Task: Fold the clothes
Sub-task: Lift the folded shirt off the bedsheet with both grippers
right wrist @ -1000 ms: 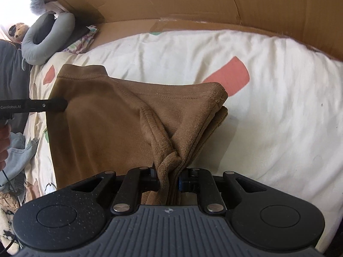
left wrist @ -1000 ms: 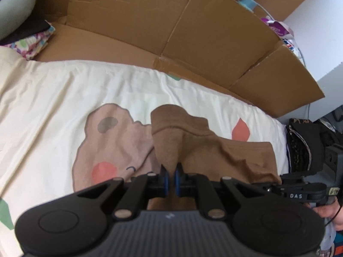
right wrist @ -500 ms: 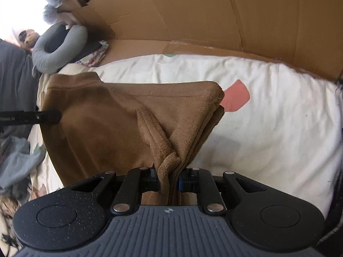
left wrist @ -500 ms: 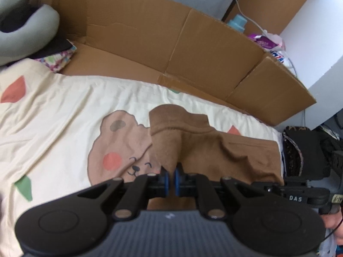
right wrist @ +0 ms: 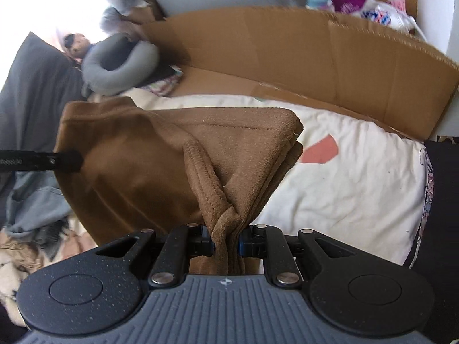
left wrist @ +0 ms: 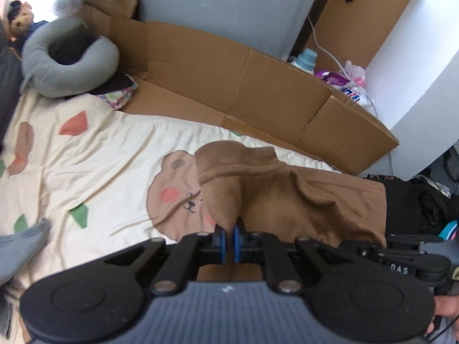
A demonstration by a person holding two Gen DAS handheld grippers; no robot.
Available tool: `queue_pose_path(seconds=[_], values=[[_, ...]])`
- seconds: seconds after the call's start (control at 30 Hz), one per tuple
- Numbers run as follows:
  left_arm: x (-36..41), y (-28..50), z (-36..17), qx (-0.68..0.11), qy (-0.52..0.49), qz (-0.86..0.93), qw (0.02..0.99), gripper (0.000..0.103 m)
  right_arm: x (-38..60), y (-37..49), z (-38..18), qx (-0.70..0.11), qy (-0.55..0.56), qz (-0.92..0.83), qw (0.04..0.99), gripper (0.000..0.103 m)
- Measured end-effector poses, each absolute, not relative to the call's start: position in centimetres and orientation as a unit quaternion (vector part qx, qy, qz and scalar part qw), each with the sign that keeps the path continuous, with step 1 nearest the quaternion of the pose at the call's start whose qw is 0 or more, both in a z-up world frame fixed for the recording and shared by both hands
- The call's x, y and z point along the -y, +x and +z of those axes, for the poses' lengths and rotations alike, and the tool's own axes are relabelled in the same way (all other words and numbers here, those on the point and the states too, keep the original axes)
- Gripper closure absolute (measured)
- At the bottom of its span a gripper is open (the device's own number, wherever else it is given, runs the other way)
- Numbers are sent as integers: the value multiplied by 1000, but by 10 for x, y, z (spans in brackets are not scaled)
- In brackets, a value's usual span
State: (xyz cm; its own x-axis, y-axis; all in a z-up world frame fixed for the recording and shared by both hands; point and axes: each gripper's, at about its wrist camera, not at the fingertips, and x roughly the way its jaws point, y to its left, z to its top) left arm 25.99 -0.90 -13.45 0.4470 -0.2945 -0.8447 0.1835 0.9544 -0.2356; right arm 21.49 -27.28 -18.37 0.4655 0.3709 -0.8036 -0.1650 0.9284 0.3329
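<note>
Left tongs pressed together on 1 thin edge of brown garment; right tongs pinching a thick bunched fold of the same garment, several layers deep. Garment held stretched between both tongs, raised over cream bedsheet with bear print, on the bed. Flattened cardboard along far edge of bed, grey neck pillow at far left corner.
</note>
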Motion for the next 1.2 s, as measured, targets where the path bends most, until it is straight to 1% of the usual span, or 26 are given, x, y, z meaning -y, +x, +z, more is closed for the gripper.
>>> queue_pose_path(seconds=[0.63,0.9,1.03,1.2], values=[[8,176,-14,-464,-69,-105,877,97,264,142,-51,-448,96,156,875,90],[7,151,19,-448,-88,-97,884,97,268,119,-2,-428,82,147,888,90],[6,140,24,-450,-104,-86,883,97,270,106,18,-417,74,145,894,90],[10,128,29,-448,-114,-76,883,97,266,95,30,-419,58,140,895,90]])
